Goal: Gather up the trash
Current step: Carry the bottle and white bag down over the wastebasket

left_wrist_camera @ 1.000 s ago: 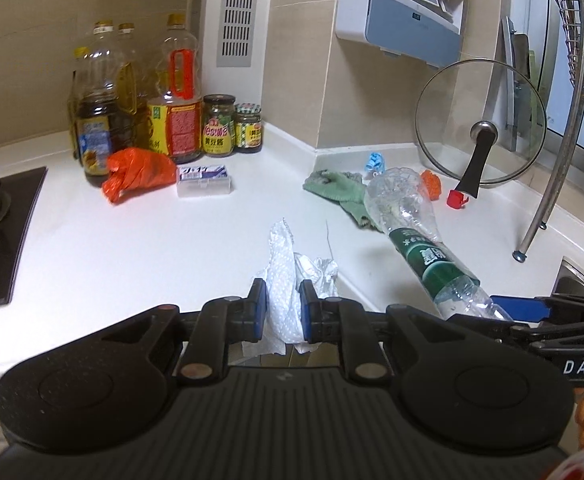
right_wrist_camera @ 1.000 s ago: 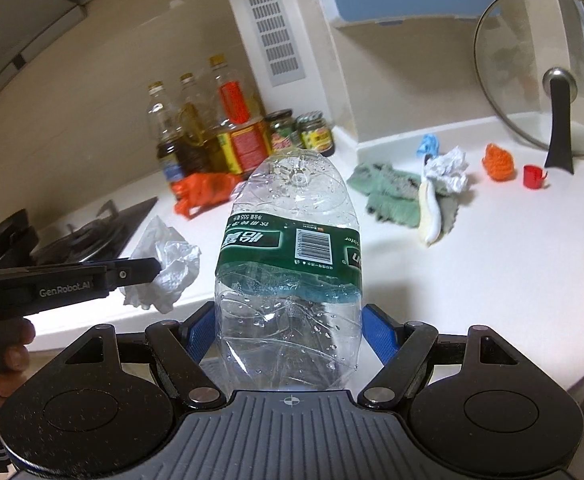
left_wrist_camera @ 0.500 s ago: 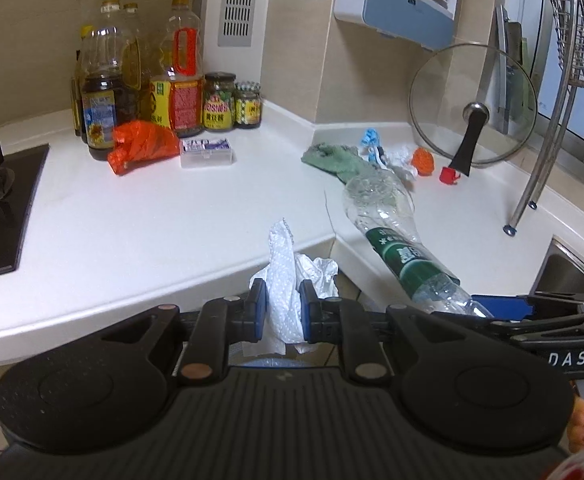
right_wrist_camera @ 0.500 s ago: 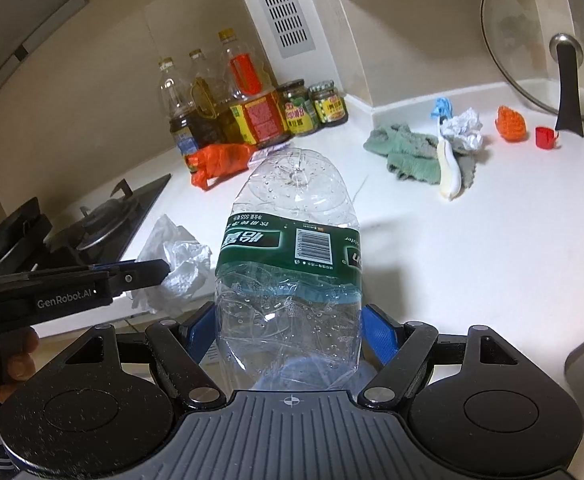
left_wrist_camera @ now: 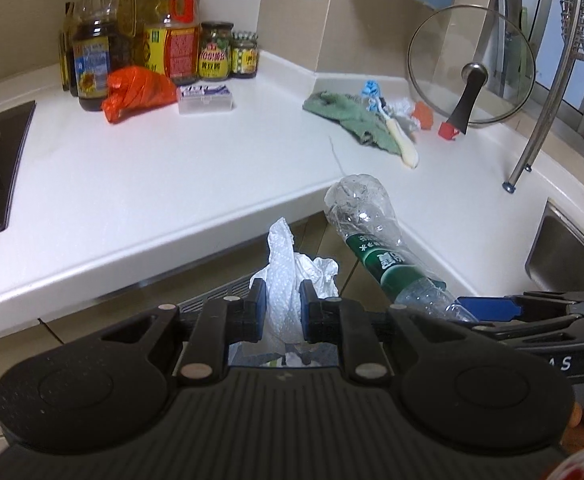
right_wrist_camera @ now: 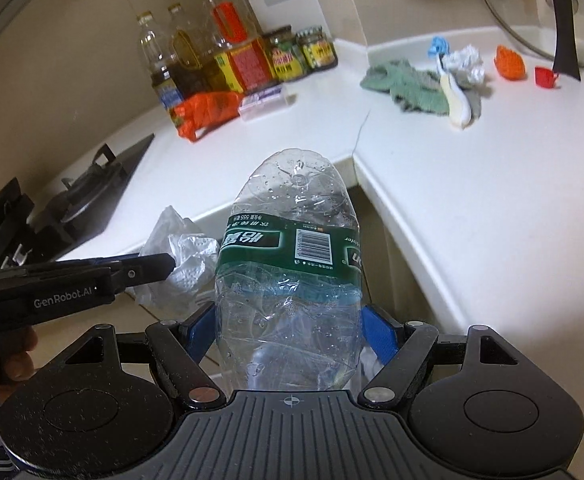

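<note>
L fingers (left_wrist_camera: pixel 259 309) nearly closed, pinching crumpled tissue (left_wrist_camera: pixel 288 276); R fingers (right_wrist_camera: pixel 377 334) wide, clamping plastic bottle (right_wrist_camera: pixel 290 280).

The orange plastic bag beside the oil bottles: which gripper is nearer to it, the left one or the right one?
Left, though neither is close. The left gripper, shut on crumpled tissue, hangs off the counter edge below the orange plastic bag. The right gripper, holding the bottle, is further right.

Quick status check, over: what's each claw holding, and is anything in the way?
Left gripper shut on crumpled tissue. Right gripper shut on empty plastic bottle. Both past the counter edge; nothing blocking. More scraps remain beside the green cloth.
</note>
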`<state>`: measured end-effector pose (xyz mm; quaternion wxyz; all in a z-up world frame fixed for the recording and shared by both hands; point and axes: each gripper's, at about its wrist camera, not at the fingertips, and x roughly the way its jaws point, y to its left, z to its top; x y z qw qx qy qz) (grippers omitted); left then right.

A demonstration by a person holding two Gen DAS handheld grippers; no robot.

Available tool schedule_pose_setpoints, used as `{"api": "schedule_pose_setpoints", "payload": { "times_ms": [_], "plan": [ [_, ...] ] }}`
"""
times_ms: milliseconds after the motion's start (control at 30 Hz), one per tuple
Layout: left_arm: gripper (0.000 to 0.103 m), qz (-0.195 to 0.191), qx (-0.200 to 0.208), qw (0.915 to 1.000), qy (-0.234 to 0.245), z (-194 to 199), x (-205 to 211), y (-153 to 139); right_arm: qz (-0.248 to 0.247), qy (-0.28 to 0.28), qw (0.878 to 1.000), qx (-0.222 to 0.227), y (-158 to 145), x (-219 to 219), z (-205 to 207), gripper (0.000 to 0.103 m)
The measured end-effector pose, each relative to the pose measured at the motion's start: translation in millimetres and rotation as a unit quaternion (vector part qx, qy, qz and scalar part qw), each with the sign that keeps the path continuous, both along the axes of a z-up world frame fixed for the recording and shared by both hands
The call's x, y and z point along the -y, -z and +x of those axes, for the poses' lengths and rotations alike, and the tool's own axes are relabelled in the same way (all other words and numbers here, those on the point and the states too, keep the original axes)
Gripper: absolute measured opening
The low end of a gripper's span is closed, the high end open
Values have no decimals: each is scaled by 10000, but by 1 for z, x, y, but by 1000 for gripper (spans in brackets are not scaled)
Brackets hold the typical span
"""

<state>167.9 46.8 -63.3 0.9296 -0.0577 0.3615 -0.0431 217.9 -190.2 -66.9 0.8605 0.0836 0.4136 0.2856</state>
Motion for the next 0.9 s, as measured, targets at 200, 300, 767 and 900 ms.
{"api": "schedule_pose_setpoints", "payload": {
  "times_ms": [200,300,767,900],
  "plan": [
    [15,-24,-172,9998,22,0,-11,10,-162,-9,9996,-227,15,-12,0,77],
    [15,-20,-265,9996,43,1,-14,17,-265,-13,9991,-330,22,-16,-1,77],
    [15,-102,-1171,9931,20,7,-25,95,-853,-27,9892,-1188,91,-29,3,77],
    [15,-109,-1423,9898,-29,14,-27,124,-1010,38,9847,-1422,116,-30,7,77]
  ]
}}
